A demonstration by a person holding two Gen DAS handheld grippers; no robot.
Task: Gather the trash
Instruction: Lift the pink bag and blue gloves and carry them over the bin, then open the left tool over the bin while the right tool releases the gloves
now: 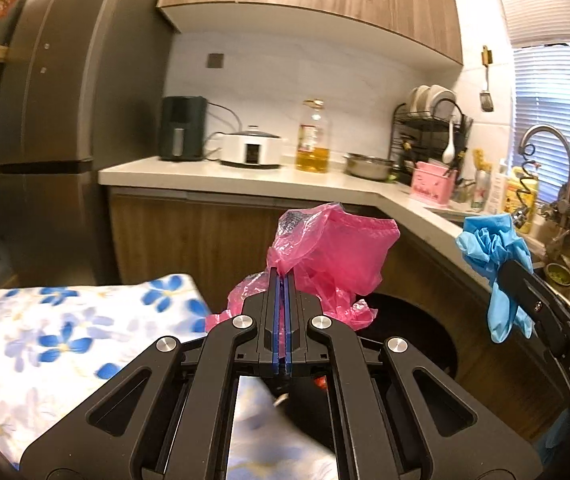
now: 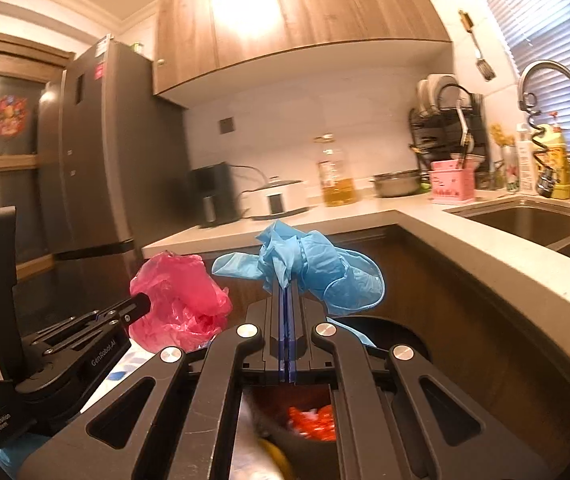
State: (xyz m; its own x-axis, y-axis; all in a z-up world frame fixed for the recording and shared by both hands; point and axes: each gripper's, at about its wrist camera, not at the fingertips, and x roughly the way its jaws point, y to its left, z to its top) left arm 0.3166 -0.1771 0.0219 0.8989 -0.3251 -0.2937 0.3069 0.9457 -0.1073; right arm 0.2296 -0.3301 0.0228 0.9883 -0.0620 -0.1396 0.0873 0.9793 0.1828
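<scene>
My left gripper (image 1: 283, 274) is shut on a crumpled pink plastic bag (image 1: 333, 256), which bunches up above its tips. My right gripper (image 2: 287, 286) is shut on a wad of blue disposable gloves (image 2: 309, 264). In the left wrist view the right gripper (image 1: 503, 274) shows at the right with the blue gloves (image 1: 493, 248) hanging from it. In the right wrist view the left gripper (image 2: 143, 302) shows at the left with the pink bag (image 2: 181, 300). Below both sits a dark round bin (image 1: 425, 332), with orange scraps (image 2: 313, 420) in it.
A pale L-shaped counter (image 1: 245, 184) runs behind, carrying an air fryer (image 1: 183, 128), a white cooker (image 1: 251, 148), an oil bottle (image 1: 313, 136), a steel bowl (image 1: 369, 166) and a dish rack (image 1: 429, 128). The sink (image 2: 525, 220) with its tap is right. A floral tablecloth (image 1: 65, 332) lies lower left, a grey fridge (image 1: 57, 100) beyond.
</scene>
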